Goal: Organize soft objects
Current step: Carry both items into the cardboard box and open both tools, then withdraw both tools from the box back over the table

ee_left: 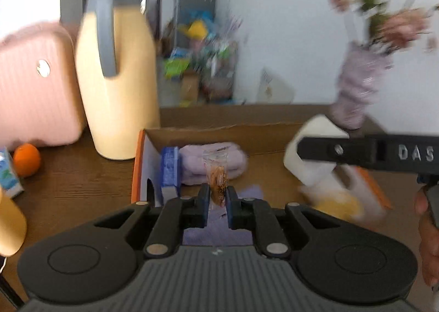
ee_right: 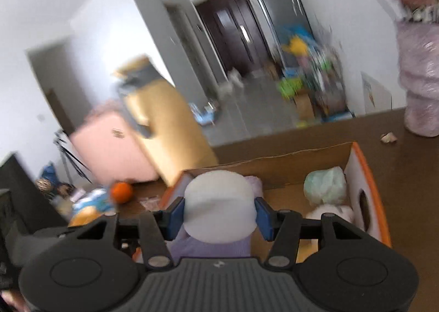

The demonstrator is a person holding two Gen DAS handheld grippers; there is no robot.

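My left gripper [ee_left: 217, 195] is shut on a small clear packet with brown contents [ee_left: 217, 175], held over the open cardboard box [ee_left: 219, 125]. Inside the box lie a rolled lilac towel [ee_left: 214, 161], a blue pack [ee_left: 170, 169] and a lilac cloth [ee_left: 247, 191]. My right gripper [ee_right: 219, 209] is shut on a white toilet-paper roll [ee_right: 219, 202], held above the same box [ee_right: 274, 166]; the roll [ee_left: 312, 153] and one finger also show at the right in the left wrist view. A pale green soft bundle [ee_right: 326, 183] and a pinkish-white soft item [ee_right: 332, 213] lie in the box's right end.
A tall yellow jug [ee_left: 118, 87] and a pink case [ee_left: 35, 87] stand left of the box on the brown table [ee_left: 68, 180]. An orange [ee_left: 26, 159] and a small carton [ee_left: 9, 175] lie at the left. A lilac vase with flowers [ee_left: 356, 84] stands behind right.
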